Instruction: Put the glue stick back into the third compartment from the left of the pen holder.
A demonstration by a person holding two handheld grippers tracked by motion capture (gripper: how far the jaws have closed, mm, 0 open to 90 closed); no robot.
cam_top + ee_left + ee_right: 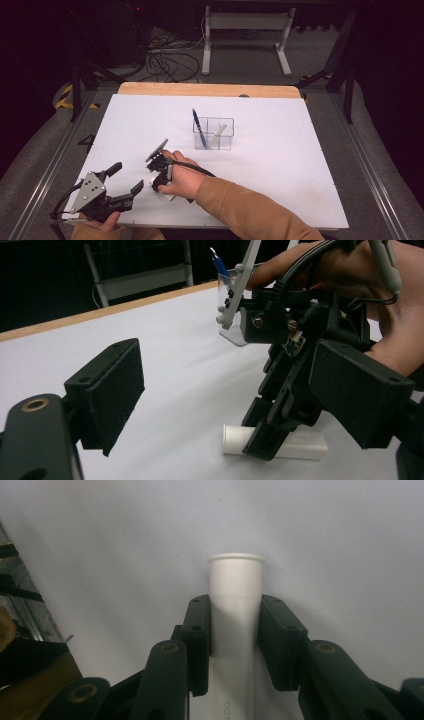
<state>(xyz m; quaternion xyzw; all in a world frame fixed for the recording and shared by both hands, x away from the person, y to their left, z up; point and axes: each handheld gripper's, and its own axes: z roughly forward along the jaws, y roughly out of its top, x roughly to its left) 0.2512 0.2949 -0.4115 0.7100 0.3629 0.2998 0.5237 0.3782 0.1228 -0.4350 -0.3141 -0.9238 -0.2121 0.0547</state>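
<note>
A white tube (236,575) lies on the white table sheet (280,165), near its front edge. My right gripper (235,630) points down on it, both pads pressed against its sides, so it is shut on the tube. From the left gripper view, the tube (305,444) rests flat on the sheet under the right gripper (265,445). In the high view, the right gripper (159,184) sits left of centre with the tube's end (168,196) showing below the hand. My left gripper (126,178) stands open at the front left, nothing between its pads (112,392).
A clear divided box (214,134) stands mid-table, holding a blue pen (198,127) and a white stick (219,131). A wooden strip (210,89) runs along the table's far edge. Cables and a white frame (245,30) lie on the floor beyond.
</note>
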